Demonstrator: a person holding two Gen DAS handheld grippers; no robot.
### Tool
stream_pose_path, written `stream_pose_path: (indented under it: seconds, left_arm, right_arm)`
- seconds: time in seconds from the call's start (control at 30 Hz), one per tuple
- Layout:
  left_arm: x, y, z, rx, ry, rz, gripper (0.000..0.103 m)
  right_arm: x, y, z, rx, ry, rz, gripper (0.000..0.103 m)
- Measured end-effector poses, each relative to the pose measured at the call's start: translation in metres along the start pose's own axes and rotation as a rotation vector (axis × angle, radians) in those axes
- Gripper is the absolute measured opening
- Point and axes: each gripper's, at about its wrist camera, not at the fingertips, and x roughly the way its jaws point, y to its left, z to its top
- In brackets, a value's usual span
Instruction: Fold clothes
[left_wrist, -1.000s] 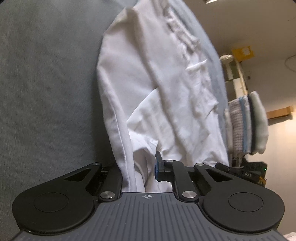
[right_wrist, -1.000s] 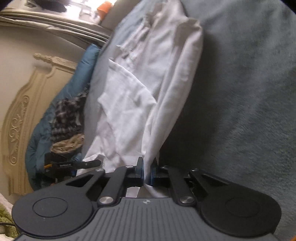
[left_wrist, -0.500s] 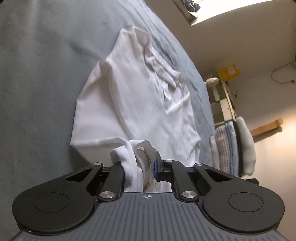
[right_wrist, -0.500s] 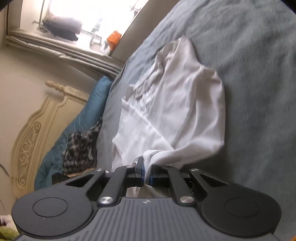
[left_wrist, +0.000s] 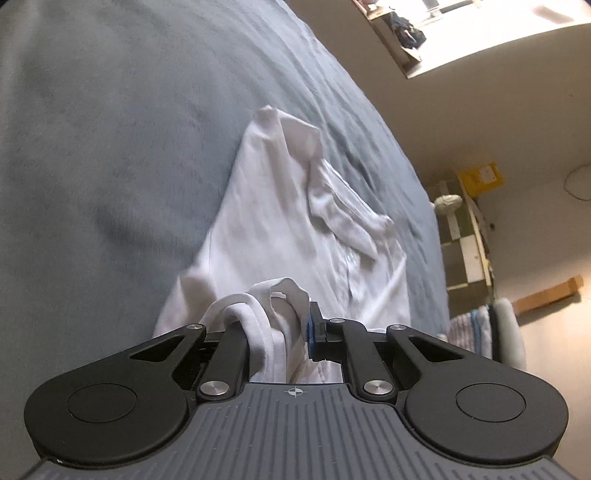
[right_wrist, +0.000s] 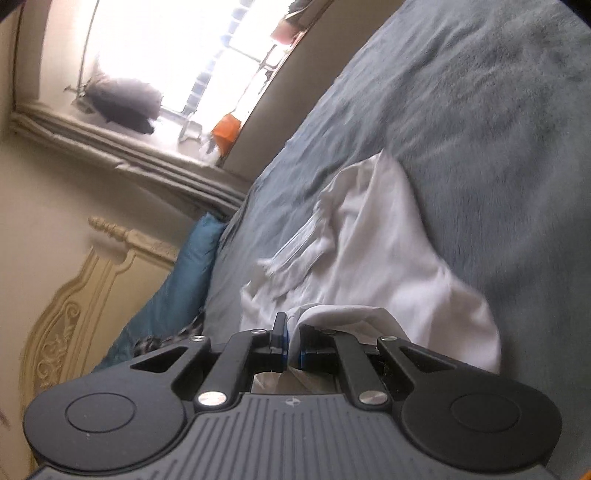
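At the bottom centre of the left wrist view, the left gripper (left_wrist: 279, 332) is clamped nearly closed on a bunched hem of the one white garment (left_wrist: 280, 225), which runs from the jaws up through the middle of the frame over the grey-blue bedspread (left_wrist: 110, 147). A second ago the cloth filled the frame as a long stretched panel; now it lies shorter, its held edge carried over the rest, so the fold looks well under way. At the right edge stands one stack of folded towels (left_wrist: 491, 328) beside one shelf unit (left_wrist: 465, 236).

At the bottom centre of the right wrist view, the right gripper (right_wrist: 291, 349) is likewise pinched almost shut on the garment's other corner, the cloth spreading to the middle right. It too has shrunk from a long strip to a compact shape. On the left are one carved headboard (right_wrist: 74, 314), one blue pillow (right_wrist: 177, 291), and one window (right_wrist: 177, 55) at the upper left.
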Motion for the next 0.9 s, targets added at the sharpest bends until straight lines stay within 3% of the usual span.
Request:
stream_pose_path:
  seconds: [0.3, 0.43, 0.53, 0.57, 0.67, 0.73, 0.8, 0.9]
  left_arm:
    - [0.031, 0.004, 0.019, 0.041, -0.021, 0.068, 0.01]
    - [0.041, 0.008, 0.014, 0.075, -0.025, 0.095, 0.011]
    - [0.035, 0.011, 0.017, 0.033, -0.015, 0.054, 0.027]
    - [0.031, 0.013, 0.019, 0.002, -0.008, 0.032, 0.04]
    - [0.015, 0.019, 0.02, -0.081, -0.045, -0.008, 0.06]
    - [0.005, 0.024, 0.019, -0.125, -0.069, -0.029, 0.065]
    - [-0.004, 0.027, 0.018, -0.154, -0.088, -0.043, 0.068]
    - [-0.015, 0.031, 0.016, -0.175, -0.115, -0.063, 0.069]
  right_arm:
    - [0.034, -0.032, 0.018, 0.07, -0.031, -0.038, 0.006]
    - [0.05, -0.06, 0.015, 0.15, -0.008, -0.102, 0.006]
    - [0.052, -0.074, 0.012, 0.237, -0.007, -0.081, 0.009]
    - [0.051, -0.073, 0.013, 0.249, -0.003, -0.085, 0.011]
    - [0.045, -0.067, 0.016, 0.274, -0.001, -0.089, 0.037]
    - [0.039, -0.064, 0.017, 0.293, -0.01, -0.09, 0.06]
    - [0.032, -0.062, 0.017, 0.321, -0.022, -0.086, 0.069]
    - [0.023, -0.064, 0.014, 0.374, -0.035, -0.095, 0.074]
